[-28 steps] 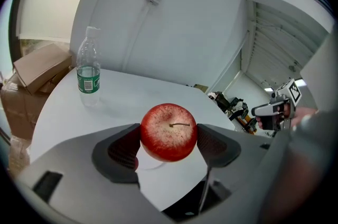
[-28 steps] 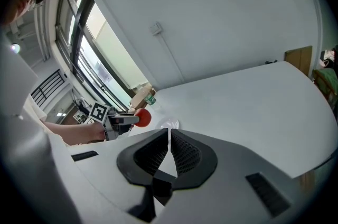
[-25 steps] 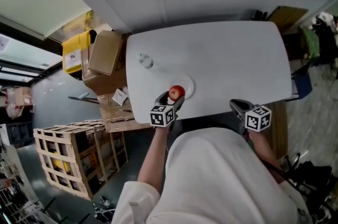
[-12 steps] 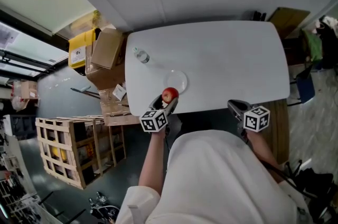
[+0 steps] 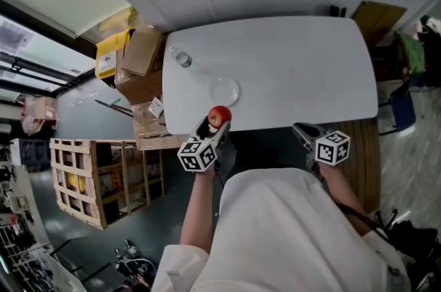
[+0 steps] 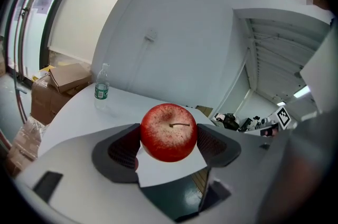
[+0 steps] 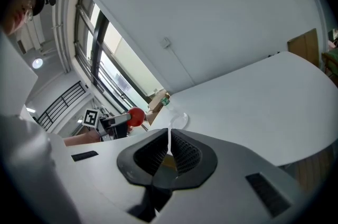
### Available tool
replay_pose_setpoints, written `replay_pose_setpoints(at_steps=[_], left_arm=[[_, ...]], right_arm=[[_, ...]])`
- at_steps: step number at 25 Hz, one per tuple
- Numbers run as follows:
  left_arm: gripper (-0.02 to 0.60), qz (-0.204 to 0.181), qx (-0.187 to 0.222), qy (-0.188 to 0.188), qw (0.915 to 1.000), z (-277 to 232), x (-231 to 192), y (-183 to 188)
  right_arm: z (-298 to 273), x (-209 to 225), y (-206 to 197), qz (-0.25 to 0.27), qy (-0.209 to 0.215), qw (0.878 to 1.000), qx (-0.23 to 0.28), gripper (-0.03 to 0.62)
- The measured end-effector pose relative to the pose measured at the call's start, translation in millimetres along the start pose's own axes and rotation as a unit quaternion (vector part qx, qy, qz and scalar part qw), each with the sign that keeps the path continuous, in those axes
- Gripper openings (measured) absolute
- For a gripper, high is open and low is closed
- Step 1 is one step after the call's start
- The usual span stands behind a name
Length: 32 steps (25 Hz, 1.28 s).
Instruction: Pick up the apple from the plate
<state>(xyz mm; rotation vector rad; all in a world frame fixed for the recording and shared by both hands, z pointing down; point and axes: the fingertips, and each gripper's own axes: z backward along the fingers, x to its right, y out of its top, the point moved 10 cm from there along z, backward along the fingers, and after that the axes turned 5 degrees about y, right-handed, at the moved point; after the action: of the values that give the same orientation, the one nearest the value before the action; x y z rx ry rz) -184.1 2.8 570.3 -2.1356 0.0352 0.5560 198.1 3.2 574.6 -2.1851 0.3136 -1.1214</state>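
A red apple with a short stem sits clamped between the two dark pads of my left gripper. In the head view the apple hangs at the near edge of the white table, held by my left gripper. The empty clear plate lies on the table just beyond it. My right gripper stays at the table's near right edge, jaws pressed together with nothing in them. From the right gripper view, the apple and plate show at far left.
A small water bottle stands near the table's far left corner, also in the left gripper view. Cardboard boxes and a wooden crate sit on the floor left of the table. A wall rises behind the table.
My left gripper has lifted the apple off the plate and drawn it back toward the near table edge. The plate now lies empty. The right gripper has barely moved.
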Motion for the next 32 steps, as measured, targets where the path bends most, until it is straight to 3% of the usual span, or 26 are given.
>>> replay_pose_setpoints(at_steps=[7, 22, 32], left_arm=[[0.336, -0.001, 0.036, -0.007, 0.9993, 36, 27, 3], [0.336, -0.009, 0.022, -0.020, 0.9995, 91, 4, -9], [0.336, -0.012, 0.018, -0.034, 0.9992, 101, -14, -9]], right_arm=[[8, -9, -13, 0.001, 0.024, 1.000, 0.014, 0.038], [-13, -50, -22, 0.019, 0.032, 0.999, 0.037, 0.037], [-30, -68, -18, 0.038, 0.036, 0.998, 0.039, 0.037]])
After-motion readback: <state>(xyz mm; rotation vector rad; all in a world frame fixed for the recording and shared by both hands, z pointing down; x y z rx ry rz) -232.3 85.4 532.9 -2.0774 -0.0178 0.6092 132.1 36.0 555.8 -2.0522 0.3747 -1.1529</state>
